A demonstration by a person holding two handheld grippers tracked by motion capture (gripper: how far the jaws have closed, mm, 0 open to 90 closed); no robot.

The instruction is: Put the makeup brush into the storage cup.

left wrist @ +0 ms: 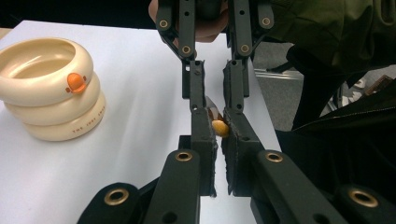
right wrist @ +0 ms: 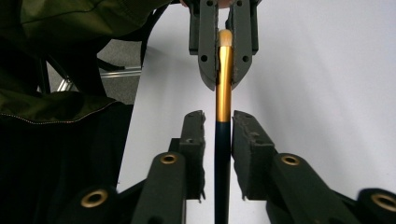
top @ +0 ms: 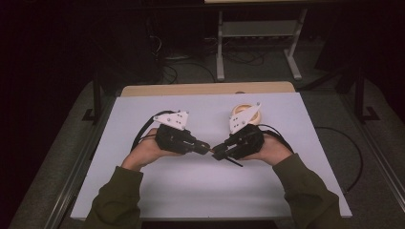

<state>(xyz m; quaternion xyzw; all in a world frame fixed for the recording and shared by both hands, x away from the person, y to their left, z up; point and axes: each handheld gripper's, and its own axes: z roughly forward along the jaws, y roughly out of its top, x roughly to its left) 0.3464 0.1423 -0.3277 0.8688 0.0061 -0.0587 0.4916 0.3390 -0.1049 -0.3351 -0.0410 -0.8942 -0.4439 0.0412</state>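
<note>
Fingers of left gripper clamped on bristle tip of small makeup brush; tan tip visible pinched between pads in left gripper view. Fingers of right gripper apart, flanking dark handle of brush with a gap on each side; not clearly touching it. Gold ferrule of brush spans between the two grippers, dark handle running back between right fingers toward camera. Brush held level above white tabletop, at mid-table, between the two grippers meeting tip to tip in high view: left gripper, right gripper. Dark handle end protruding behind right gripper in high view. Cream stacked-ring container with small orange duck-bill mark standing on tabletop, well apart from brush, beyond right hand in high view. Left hand wrapped round its gripper body; olive-green sleeves entering from bottom. Black cables trailing from both grippers.
</note>
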